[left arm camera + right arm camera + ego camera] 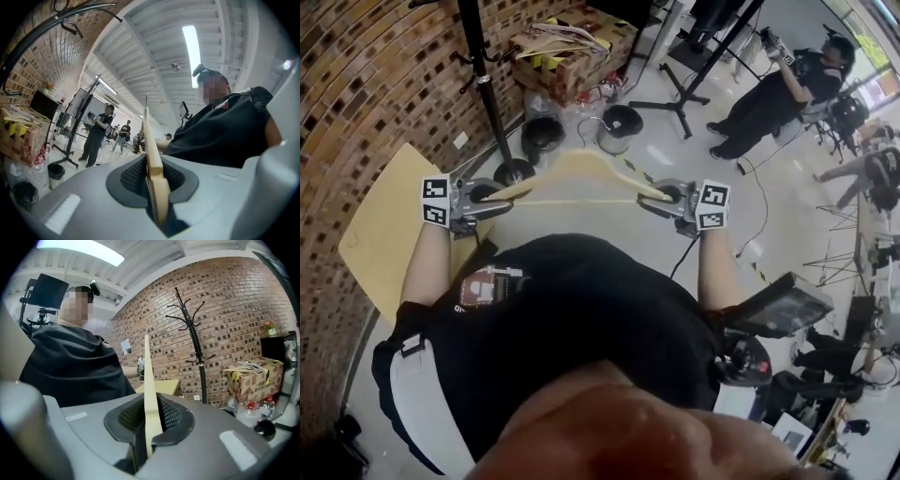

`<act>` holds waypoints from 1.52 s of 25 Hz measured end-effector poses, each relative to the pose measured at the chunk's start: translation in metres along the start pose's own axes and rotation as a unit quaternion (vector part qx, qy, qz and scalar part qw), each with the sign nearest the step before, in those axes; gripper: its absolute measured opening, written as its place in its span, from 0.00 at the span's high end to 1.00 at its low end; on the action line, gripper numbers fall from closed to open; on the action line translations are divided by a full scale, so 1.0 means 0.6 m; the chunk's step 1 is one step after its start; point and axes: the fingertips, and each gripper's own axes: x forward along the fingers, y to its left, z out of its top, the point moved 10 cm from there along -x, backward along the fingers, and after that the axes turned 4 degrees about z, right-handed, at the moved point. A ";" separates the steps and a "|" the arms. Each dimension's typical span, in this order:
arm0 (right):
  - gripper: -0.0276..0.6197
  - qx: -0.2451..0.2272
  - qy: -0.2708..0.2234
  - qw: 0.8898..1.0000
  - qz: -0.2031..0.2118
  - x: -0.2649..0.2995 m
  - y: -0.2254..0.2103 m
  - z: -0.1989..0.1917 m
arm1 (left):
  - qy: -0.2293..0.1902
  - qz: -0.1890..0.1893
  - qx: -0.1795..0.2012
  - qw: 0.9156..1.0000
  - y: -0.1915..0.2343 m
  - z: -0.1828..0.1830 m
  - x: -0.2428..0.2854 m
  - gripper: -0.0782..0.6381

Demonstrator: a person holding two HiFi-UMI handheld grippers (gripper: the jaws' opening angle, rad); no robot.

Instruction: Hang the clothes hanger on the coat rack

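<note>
A light wooden clothes hanger [581, 176] hangs level in front of my chest, held at both ends. My left gripper [501, 199] is shut on its left arm and my right gripper [662, 196] on its right arm. In the left gripper view the hanger [153, 159] runs edge-on out of the pinching pads [132, 177]. The right gripper view shows the same hanger [150, 394] clamped between its pads [169, 417]. The black coat rack [484, 80] stands ahead and to the left by the brick wall. Its hooks show in the right gripper view, coat rack [193, 329], and at the top left of the left gripper view, coat rack [70, 21].
A wooden table [382, 225] sits at my left. Two black bins [542, 137] [622, 120] and a cardboard box [574, 45] stand past the rack's base [514, 172]. A tripod stand [692, 86] and a seated person [773, 89] are to the right.
</note>
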 end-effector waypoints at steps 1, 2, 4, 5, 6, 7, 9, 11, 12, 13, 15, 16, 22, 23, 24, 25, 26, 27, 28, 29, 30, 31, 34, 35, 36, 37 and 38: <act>0.88 -0.003 0.004 1.000 0.007 -0.013 -0.019 0.004 | -0.004 0.007 -0.002 1.000 0.006 0.003 0.013 0.82; 0.88 -0.004 0.005 1.000 0.013 -0.023 -0.037 0.008 | -0.006 0.012 -0.005 1.000 0.014 0.005 0.023 0.82; 0.88 -0.007 0.005 1.000 0.023 -0.035 -0.074 0.012 | -0.007 0.019 -0.006 1.000 0.038 0.013 0.034 0.82; 0.88 -0.008 0.005 1.000 0.026 -0.039 -0.095 0.014 | -0.008 0.023 -0.005 1.000 0.054 0.017 0.038 0.82; 0.88 -0.008 0.005 1.000 0.027 -0.043 -0.116 0.015 | -0.008 0.026 -0.005 1.000 0.072 0.022 0.042 0.82; 0.88 -0.008 0.005 1.000 0.028 -0.047 -0.138 0.016 | -0.008 0.027 -0.005 1.000 0.091 0.026 0.047 0.82; 0.88 -0.004 0.006 1.000 0.028 -0.053 -0.182 0.021 | -0.009 0.027 -0.004 1.000 0.136 0.034 0.052 0.82; 0.88 -0.005 0.010 1.000 0.025 -0.057 -0.232 0.038 | -0.011 0.023 0.002 1.000 0.191 0.049 0.052 0.82; 0.88 -0.006 0.012 1.000 0.022 -0.058 -0.260 0.051 | -0.012 0.020 0.006 1.000 0.224 0.060 0.051 0.82; 0.88 -0.007 0.013 1.000 0.017 -0.059 -0.288 0.063 | -0.014 0.017 0.007 1.000 0.258 0.071 0.050 0.82; 0.88 -0.003 0.016 1.000 0.008 -0.061 -0.343 0.078 | -0.019 0.009 -0.004 1.000 0.324 0.083 0.052 0.82; 0.87 0.001 0.018 1.000 0.005 -0.064 -0.368 0.084 | -0.021 0.003 -0.013 1.000 0.354 0.088 0.053 0.82; 0.87 0.002 0.017 1.000 -0.002 -0.073 -0.515 0.138 | -0.022 -0.002 -0.014 1.000 0.504 0.150 0.049 0.82; 0.87 0.003 0.017 1.000 0.002 -0.069 -0.534 0.143 | -0.021 0.003 -0.012 1.000 0.516 0.156 0.045 0.82; 0.87 0.003 0.018 1.000 0.010 -0.066 -0.554 0.148 | -0.022 0.009 -0.011 1.000 0.526 0.159 0.041 0.82; 0.87 0.001 0.020 1.000 0.020 -0.063 -0.576 0.152 | -0.023 0.017 -0.011 1.000 0.533 0.161 0.039 0.82; 0.87 -0.001 0.021 0.999 0.033 -0.061 -0.600 0.157 | -0.026 0.028 -0.012 0.999 0.539 0.163 0.038 0.82; 0.87 -0.005 0.023 0.999 0.047 -0.059 -0.627 0.162 | -0.029 0.042 -0.012 0.999 0.545 0.164 0.037 0.82; 0.87 -0.009 0.026 0.998 0.062 -0.057 -0.655 0.168 | -0.033 0.058 -0.012 0.998 0.549 0.165 0.037 0.82; 0.87 -0.012 0.028 0.997 0.077 -0.054 -0.683 0.174 | -0.037 0.074 -0.012 0.996 0.554 0.166 0.036 0.82; 0.87 -0.016 0.031 0.995 0.093 -0.050 -0.711 0.181 | -0.041 0.090 -0.012 0.995 0.557 0.167 0.036 0.82; 0.87 -0.020 0.035 0.993 0.109 -0.047 -0.738 0.189 | -0.045 0.107 -0.013 0.993 0.558 0.170 0.037 0.82; 0.88 -0.046 0.049 0.983 0.173 -0.029 -0.831 0.231 | -0.063 0.174 -0.004 0.983 0.552 0.184 0.042 0.82; 0.88 -0.058 0.054 0.977 0.196 -0.021 -0.864 0.250 | -0.071 0.203 0.002 0.977 0.547 0.192 0.047 0.82; 0.87 -0.069 0.058 0.972 0.218 -0.014 -0.894 0.269 | -0.077 0.231 0.008 0.970 0.541 0.199 0.055 0.82; 0.87 -0.079 0.064 0.965 0.241 -0.009 -0.919 0.285 | -0.083 0.256 0.014 0.963 0.533 0.205 0.067 0.82; 0.87 -0.089 0.071 0.958 0.264 -0.006 -0.940 0.299 | -0.090 0.278 0.018 0.956 0.523 0.208 0.082 0.82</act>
